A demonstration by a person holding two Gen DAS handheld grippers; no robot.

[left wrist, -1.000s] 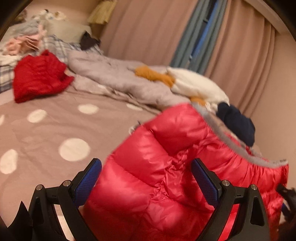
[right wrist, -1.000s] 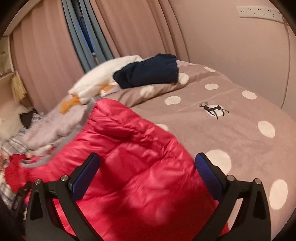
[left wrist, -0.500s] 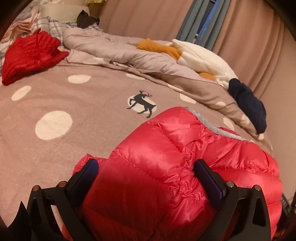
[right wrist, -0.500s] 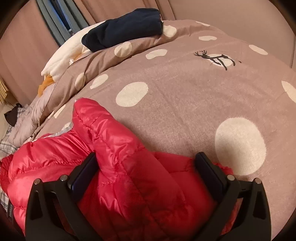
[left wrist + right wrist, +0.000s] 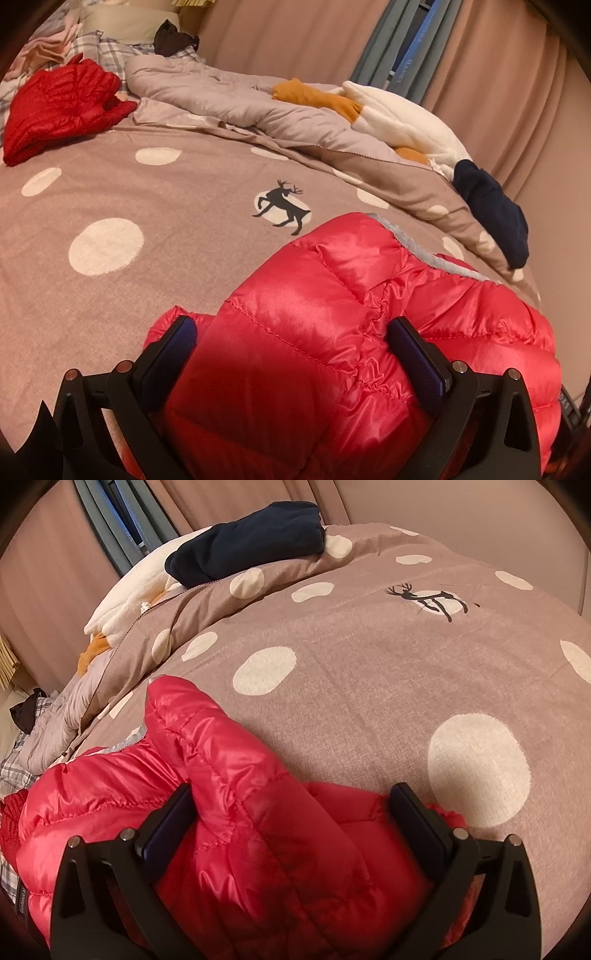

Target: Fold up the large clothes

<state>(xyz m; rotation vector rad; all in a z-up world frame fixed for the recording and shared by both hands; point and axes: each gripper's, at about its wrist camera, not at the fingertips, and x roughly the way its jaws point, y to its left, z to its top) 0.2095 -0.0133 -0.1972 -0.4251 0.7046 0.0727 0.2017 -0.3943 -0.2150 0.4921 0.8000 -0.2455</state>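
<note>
The red jacket [image 5: 332,332] lies bunched on the dotted bed cover [image 5: 110,288], filling the lower middle of both views. The left gripper [image 5: 291,343] and right gripper [image 5: 291,812] stand wide apart around its puffy bulk, probably to lay it flat.
</note>
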